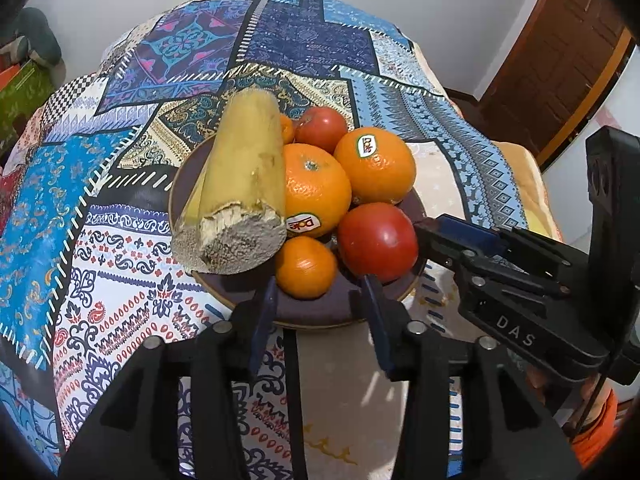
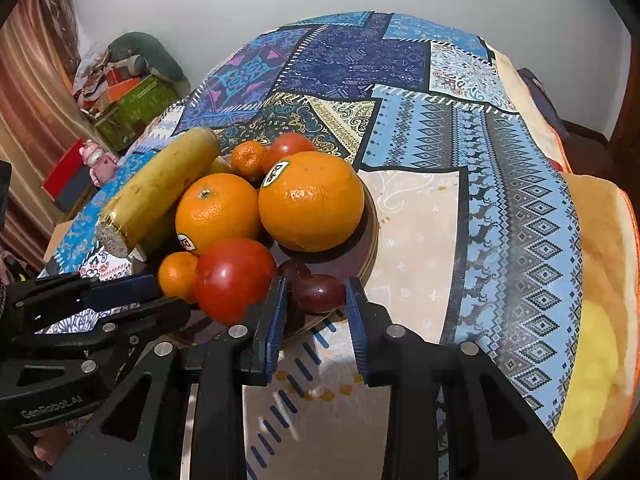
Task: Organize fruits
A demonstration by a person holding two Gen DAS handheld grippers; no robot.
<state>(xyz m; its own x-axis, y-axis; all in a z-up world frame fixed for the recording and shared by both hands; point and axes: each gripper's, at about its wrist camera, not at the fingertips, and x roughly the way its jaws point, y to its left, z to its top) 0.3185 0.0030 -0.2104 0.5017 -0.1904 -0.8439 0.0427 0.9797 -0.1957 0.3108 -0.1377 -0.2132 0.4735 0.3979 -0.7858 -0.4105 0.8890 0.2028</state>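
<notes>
Right wrist view: right tool [image 2: 316, 300] stands narrowly apart around dark grapes [image 2: 318, 292] at the plate [image 2: 370, 248] edge. Left tool [image 1: 320, 292] is narrowly parted, empty, before a small orange [image 1: 306, 267] on the bench [image 1: 120, 240].

Both feeds look bright to me, daylight and sharp at centre. Glare spots on the near tomato [image 1: 378, 240] and oranges. Short dark shadows under the fruit on the plate [image 2: 370, 240]. Heavy fisheye bending, black vignette at the corners.
</notes>
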